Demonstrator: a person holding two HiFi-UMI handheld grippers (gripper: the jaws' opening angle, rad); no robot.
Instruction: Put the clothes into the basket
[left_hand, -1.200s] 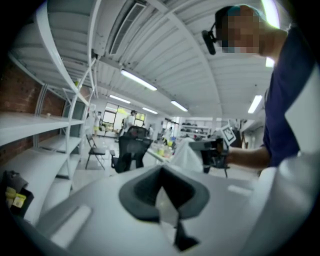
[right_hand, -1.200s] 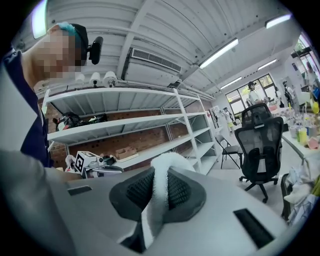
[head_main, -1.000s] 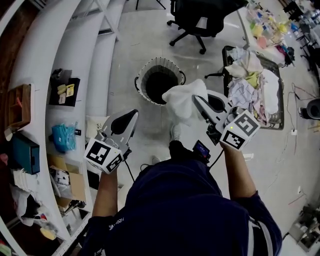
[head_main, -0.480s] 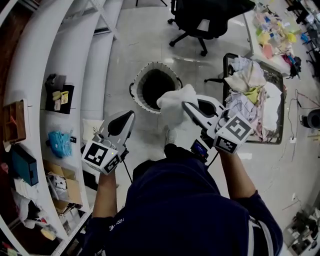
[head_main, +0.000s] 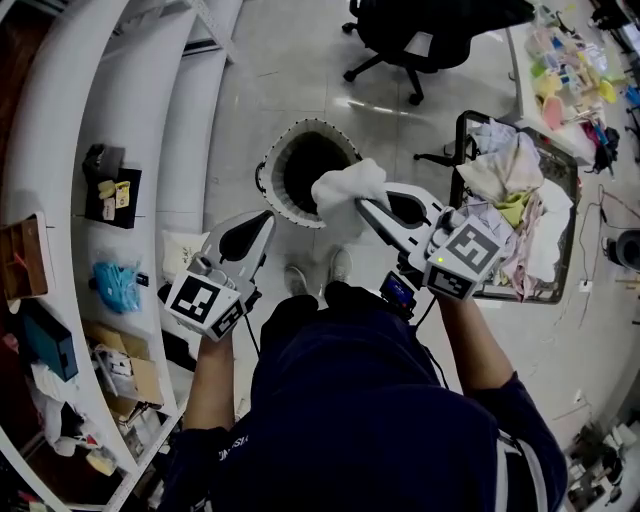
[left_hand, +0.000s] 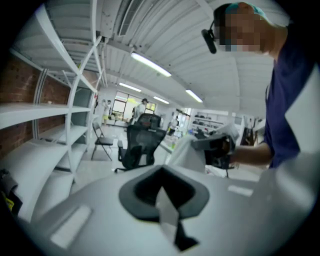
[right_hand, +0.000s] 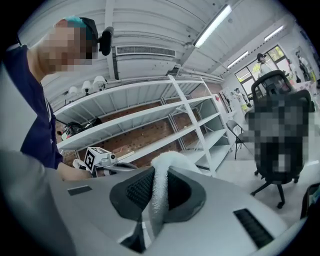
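Overhead, the right gripper (head_main: 362, 205) has its jaws clamped on a white cloth (head_main: 345, 190). A fold of the cloth runs up between the two pads, and the rest bunches out past the jaw tips. In the head view the bundle overlaps the right-hand rim of the round basket (head_main: 272, 195), which stands on the floor with its dark inside open. How high the cloth hangs above the rim cannot be told. The left gripper (head_main: 262, 222) is lower left of the basket, apart from the cloth, with its jaws together and nothing between them. To the right, well apart from the basket, a dark cart (head_main: 462, 150) carries a pile of clothes (head_main: 505, 170).
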